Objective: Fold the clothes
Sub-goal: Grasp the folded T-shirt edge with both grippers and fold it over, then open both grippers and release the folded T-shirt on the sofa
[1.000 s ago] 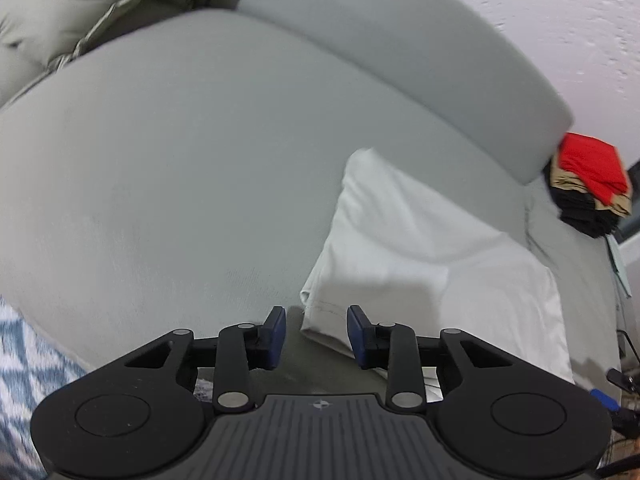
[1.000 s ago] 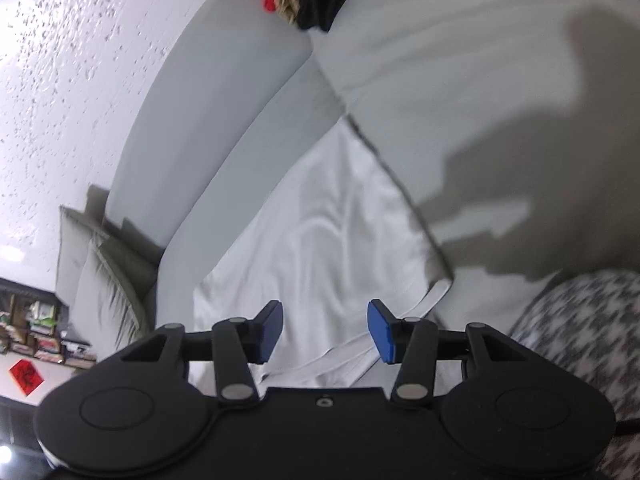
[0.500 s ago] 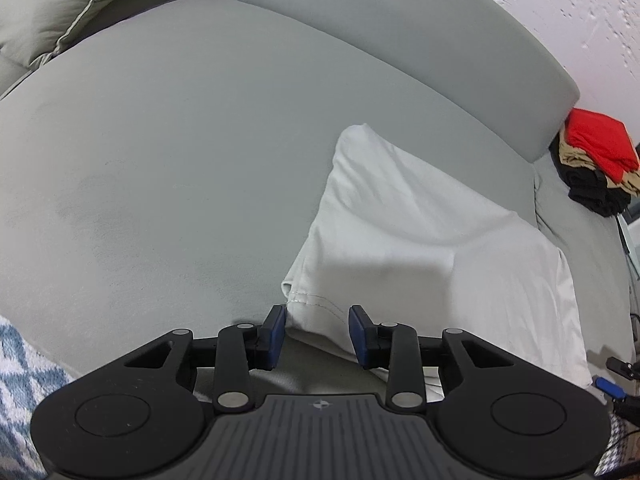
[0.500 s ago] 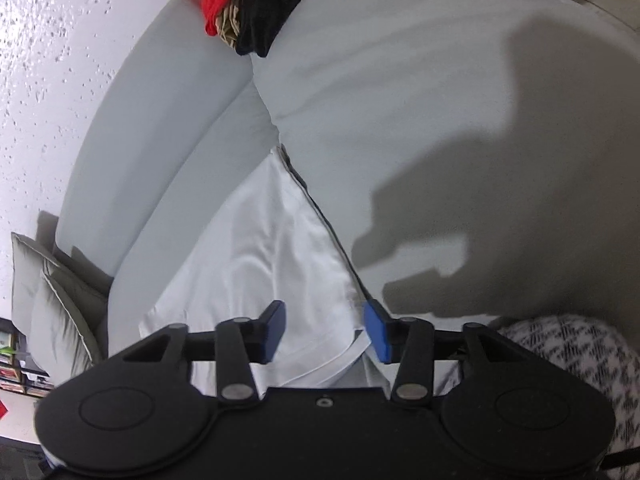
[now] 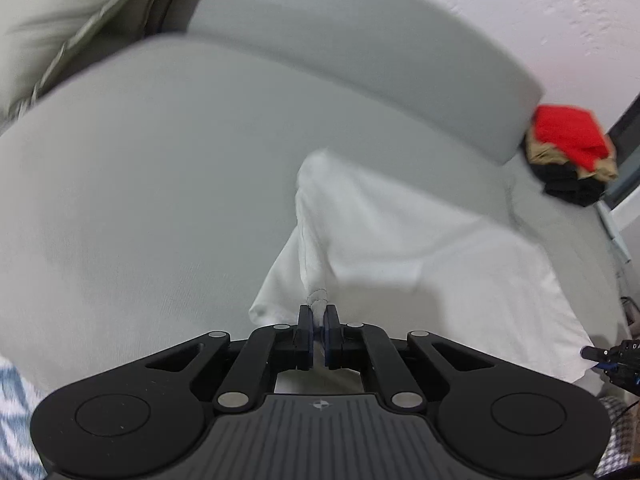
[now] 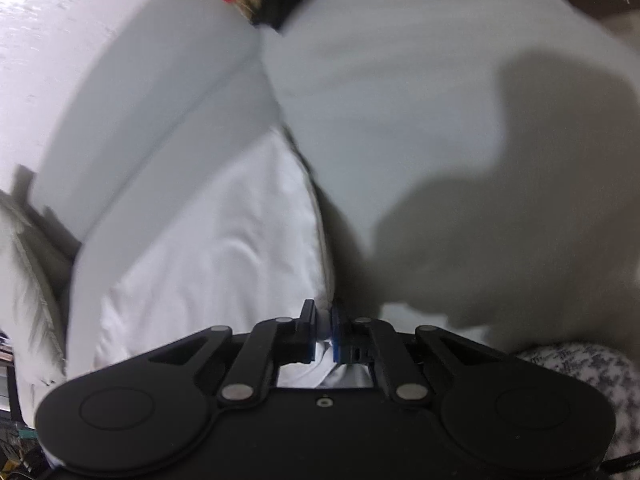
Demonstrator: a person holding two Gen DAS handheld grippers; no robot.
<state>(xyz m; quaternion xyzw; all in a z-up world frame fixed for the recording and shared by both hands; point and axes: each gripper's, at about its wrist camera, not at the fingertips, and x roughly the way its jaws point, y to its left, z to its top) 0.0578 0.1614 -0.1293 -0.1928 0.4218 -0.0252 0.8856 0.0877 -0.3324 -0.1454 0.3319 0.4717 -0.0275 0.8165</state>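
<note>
Low in the left wrist view, the left gripper has its two blue-padded fingers pinched nearly together on a gathered corner of the white garment, the cloth bunched into a thin tuft that rises between the pads; its jaws have just been closing, with that fabric caught between them. Low in the right wrist view, the right gripper is likewise clamped almost fully on the near edge of the same white garment, a fold of cloth showing between its blue pads; these jaws too have just been closing onto the fabric. From each grip the garment spreads away across the grey sofa seat, lying centre and right in the left view and left of centre in the right view, where its right edge runs along the seam between two cushions. A broad dark shadow falls over the cushion at the right of the right view. Beyond the garment curves the sofa backrest, with a pale pillow at the upper left of the left view. At the far right edge of that view sits a pile of clothes, red on top, tan and black beneath, before a white textured wall.
</note>
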